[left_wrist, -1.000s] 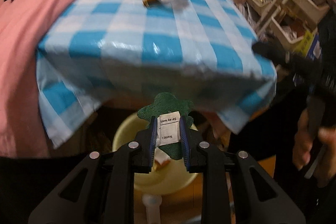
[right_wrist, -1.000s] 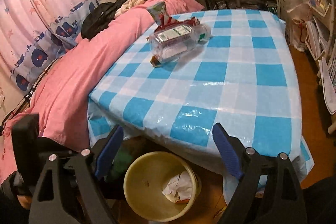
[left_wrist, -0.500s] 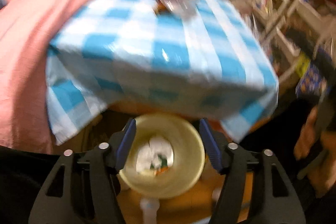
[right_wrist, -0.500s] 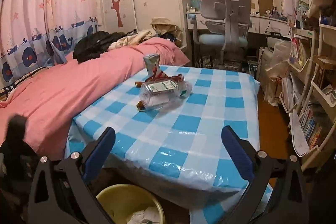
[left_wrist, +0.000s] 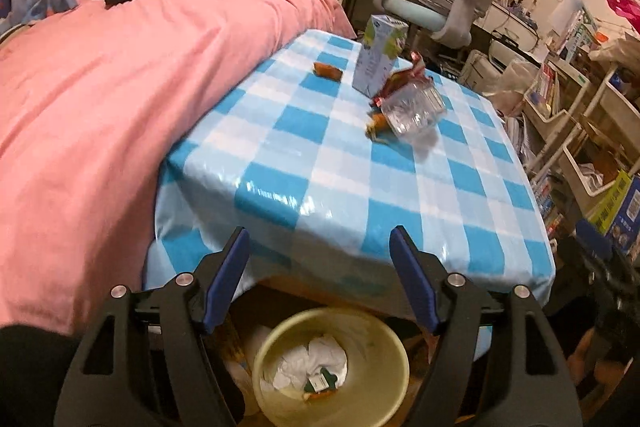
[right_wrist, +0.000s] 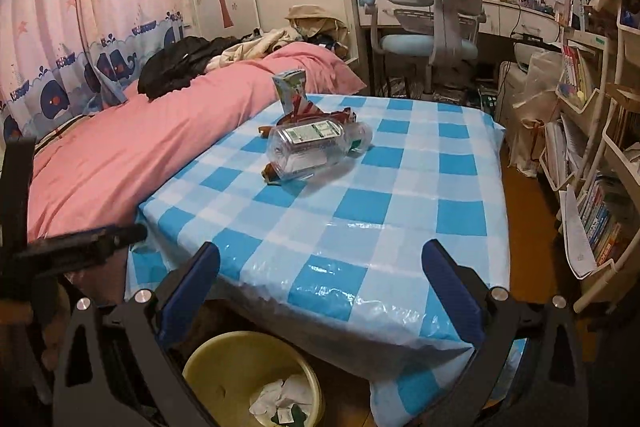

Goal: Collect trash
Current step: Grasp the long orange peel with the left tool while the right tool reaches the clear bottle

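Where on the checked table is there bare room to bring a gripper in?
The near half of the table is bare, from the front edge up to the clear bottle, and so is the right side toward the shelves. The far left corner is crowded: carton, red wrapper, bottle and an orange scrap lie close together.

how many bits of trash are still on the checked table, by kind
plastic bottle: 1
carton: 1
red wrapper: 1
small orange-brown scraps: 2
total: 5
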